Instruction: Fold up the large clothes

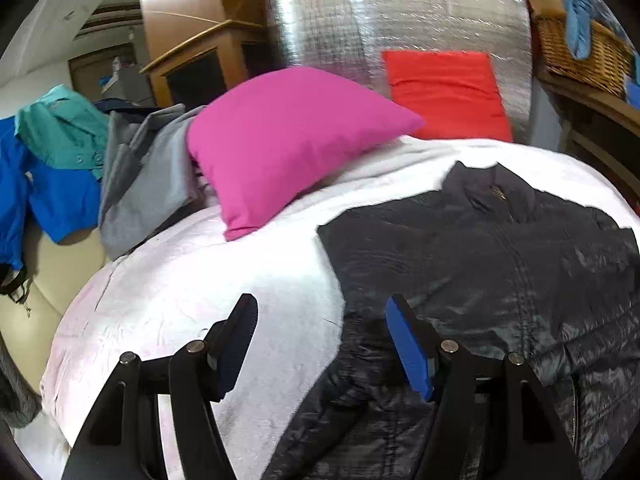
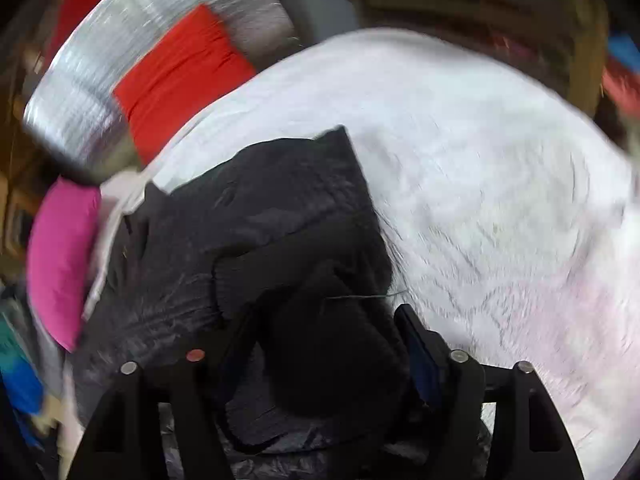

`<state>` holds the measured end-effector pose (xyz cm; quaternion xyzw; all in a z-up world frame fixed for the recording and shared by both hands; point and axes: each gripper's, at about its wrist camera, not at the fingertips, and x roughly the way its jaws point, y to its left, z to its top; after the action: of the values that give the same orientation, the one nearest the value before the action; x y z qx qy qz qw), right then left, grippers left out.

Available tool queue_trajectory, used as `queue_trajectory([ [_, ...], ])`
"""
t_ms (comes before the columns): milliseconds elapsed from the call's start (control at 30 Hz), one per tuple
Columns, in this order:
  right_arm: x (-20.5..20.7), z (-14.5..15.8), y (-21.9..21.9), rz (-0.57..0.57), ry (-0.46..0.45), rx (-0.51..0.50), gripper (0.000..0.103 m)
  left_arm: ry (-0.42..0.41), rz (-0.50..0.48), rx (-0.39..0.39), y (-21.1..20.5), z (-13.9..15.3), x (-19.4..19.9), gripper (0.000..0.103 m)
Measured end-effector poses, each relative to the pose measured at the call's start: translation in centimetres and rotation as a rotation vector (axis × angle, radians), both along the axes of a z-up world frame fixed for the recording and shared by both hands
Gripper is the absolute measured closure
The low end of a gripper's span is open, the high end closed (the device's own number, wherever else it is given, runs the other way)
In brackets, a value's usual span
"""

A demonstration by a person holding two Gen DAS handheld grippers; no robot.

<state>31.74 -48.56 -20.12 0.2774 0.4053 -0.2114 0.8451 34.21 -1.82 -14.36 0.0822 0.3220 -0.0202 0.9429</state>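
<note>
The jacket (image 1: 500, 264) lies spread on the bed (image 1: 200, 292), toward its right side, collar toward the head end. One pillow (image 1: 288, 140) rests on the bed's far left part, another pillow (image 1: 444, 92) stands behind it at the head end against the padded panel (image 1: 400, 20). Clothes (image 1: 140, 176) pile off the bed's left edge; a basket (image 1: 580, 52) sits beyond its right.

The left gripper (image 1: 322, 312) has black angular arms, two fingers faced with blue ribbed pads (image 1: 408, 350), and round silver pins (image 1: 449, 345) at the joints. The right gripper (image 2: 324, 320) is built alike, its pads dark blue, one pin (image 2: 195, 355) looking reddish.
</note>
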Motion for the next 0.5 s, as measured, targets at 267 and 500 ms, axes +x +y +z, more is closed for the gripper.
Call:
queue_trajectory([
  [267,0.7,-0.7,0.0,-0.033,0.034,-0.041,0.048,-0.03,0.047,-0.017,1.7,0.6,-0.2,0.035],
  [500,0.2,0.7,-0.1,-0.049,-0.005,-0.01,0.046,-0.031,0.057,-0.018,2.3,0.7,-0.1,0.035],
])
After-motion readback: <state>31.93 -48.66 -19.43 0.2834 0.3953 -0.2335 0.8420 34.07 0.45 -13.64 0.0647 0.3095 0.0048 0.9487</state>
